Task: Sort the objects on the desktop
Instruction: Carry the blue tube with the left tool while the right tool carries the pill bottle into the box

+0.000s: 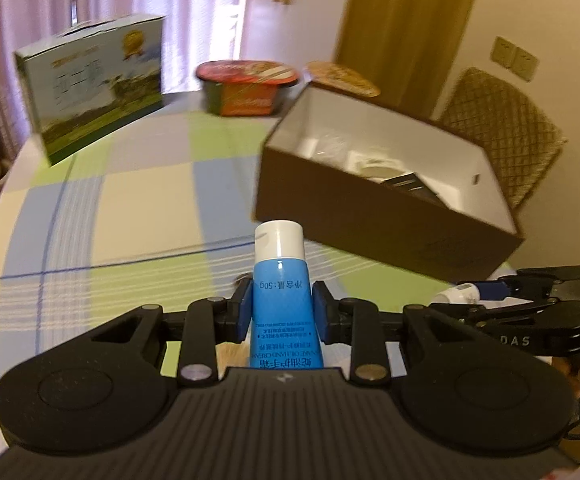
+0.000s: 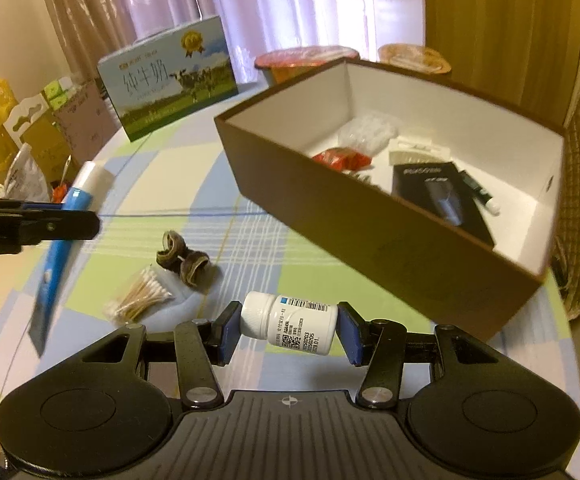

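Both loads are picked and in the air, so the step in hand looks like the carry to the box (image 2: 370, 216). The left tongs (image 1: 281, 308) are clenched on a blue tube (image 1: 279, 300), cap pointing away; the right tongs (image 2: 287, 330) grip a white bottle (image 2: 290, 322) end to end, lying crosswise. Next, each must clear the box's near wall before letting go. The box, open-topped near the table's (image 2: 161, 184) right edge, already holds a red packet (image 2: 342, 159), a dark pack (image 2: 434, 184), a crumpled clear bag, perhaps, and small pale items too blurred to name. Swabs (image 2: 139, 294) and a brown curl (image 2: 183, 260) lie unsorted on the table.
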`<state>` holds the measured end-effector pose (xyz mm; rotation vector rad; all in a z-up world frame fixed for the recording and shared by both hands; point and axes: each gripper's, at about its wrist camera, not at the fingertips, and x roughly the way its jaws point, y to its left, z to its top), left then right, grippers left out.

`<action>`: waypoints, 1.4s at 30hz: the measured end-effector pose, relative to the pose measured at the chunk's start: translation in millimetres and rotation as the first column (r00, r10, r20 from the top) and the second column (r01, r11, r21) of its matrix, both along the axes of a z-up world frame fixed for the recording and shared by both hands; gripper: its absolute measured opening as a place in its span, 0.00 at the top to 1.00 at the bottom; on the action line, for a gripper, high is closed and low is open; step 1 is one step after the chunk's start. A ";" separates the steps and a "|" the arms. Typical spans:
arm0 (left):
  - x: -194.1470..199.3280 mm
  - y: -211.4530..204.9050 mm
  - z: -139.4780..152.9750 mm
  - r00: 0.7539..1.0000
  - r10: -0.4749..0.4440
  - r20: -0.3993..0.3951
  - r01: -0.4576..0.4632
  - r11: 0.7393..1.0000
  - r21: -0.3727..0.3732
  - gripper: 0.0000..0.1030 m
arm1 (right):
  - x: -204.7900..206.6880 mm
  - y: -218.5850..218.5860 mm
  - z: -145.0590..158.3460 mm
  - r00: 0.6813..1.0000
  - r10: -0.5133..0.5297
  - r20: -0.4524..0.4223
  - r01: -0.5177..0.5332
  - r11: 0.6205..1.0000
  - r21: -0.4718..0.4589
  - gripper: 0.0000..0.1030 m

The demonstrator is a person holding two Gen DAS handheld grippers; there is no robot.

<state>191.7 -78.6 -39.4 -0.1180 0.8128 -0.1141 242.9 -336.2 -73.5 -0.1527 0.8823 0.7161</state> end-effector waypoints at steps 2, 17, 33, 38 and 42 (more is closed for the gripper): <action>4.0 -8.3 2.5 1.000 -0.021 0.005 0.021 1.000 -0.014 0.74 | 1.6 -6.8 5.6 1.000 -0.003 0.003 0.003 1.000 0.005 0.53; 51.0 -71.7 30.5 0.987 -0.132 0.091 0.138 0.988 -0.068 0.74 | 59.1 -52.7 49.9 0.995 0.002 0.095 -0.004 1.000 0.022 0.53; 152.8 -106.6 49.7 0.983 -0.091 0.158 0.097 0.995 -0.030 0.74 | 143.9 -60.9 48.5 0.996 0.012 0.091 -0.014 1.000 0.018 0.53; 186.4 -102.7 40.9 0.989 -0.055 0.138 0.055 0.998 0.005 0.74 | 160.4 -42.0 37.5 0.998 0.022 0.062 -0.024 0.999 0.026 0.53; 212.6 -94.9 29.6 0.993 -0.016 0.118 0.013 0.999 0.031 0.74 | 173.1 -23.8 25.4 0.999 0.022 0.027 -0.023 0.999 0.037 0.53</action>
